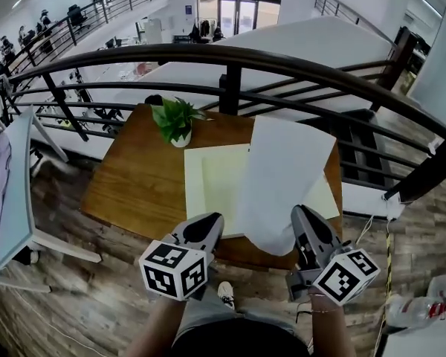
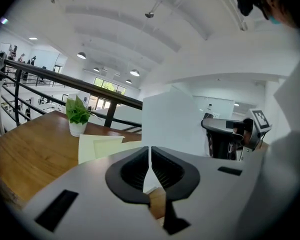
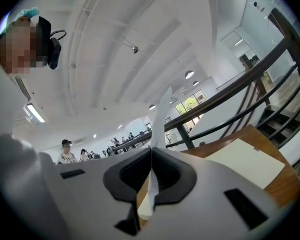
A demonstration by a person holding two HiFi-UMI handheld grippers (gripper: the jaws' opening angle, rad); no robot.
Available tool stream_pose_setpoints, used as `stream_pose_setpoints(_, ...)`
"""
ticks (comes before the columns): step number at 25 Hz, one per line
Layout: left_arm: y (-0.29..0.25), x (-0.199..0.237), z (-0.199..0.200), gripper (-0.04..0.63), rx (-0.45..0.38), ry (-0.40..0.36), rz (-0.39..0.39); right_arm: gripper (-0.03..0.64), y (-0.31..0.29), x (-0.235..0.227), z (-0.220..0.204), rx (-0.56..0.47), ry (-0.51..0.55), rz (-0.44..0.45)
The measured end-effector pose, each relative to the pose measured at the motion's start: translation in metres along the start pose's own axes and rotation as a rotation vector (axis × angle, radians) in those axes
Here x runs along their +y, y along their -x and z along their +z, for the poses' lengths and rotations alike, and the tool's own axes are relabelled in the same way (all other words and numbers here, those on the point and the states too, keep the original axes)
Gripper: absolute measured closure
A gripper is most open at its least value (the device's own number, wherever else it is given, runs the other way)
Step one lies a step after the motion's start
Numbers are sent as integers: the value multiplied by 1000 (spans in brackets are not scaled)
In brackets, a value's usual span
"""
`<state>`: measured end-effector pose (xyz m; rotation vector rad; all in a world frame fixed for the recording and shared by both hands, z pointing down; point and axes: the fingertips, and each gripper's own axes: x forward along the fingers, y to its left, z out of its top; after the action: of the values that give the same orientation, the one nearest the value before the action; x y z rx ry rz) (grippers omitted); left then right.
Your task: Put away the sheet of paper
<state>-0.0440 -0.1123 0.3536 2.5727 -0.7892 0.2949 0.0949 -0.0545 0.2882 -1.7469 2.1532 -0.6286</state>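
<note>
wooden table [image 1: 141, 184] below; left claw [image 1: 212, 222], right claw [image 1: 301, 216] pinch sheet [image 1: 286, 169].

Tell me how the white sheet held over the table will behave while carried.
Probably floppy: the sheet sags along its lower edge between the left gripper and right gripper pinching it. Likely very light and apt to flutter, since it stands tall and unsupported above them. It may crease or tear if the grippers pull apart.
</note>
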Motion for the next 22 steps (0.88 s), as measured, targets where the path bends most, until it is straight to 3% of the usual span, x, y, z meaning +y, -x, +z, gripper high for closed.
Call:
stream_pose_setpoints(12, -29, 11, -4, 566, 40, 40, -48, 587, -12, -43, 10, 14, 16, -114)
stream_pose_setpoints(22, -61, 20, 0, 567, 63, 82, -11, 586, -44, -87, 15, 77, -12, -123)
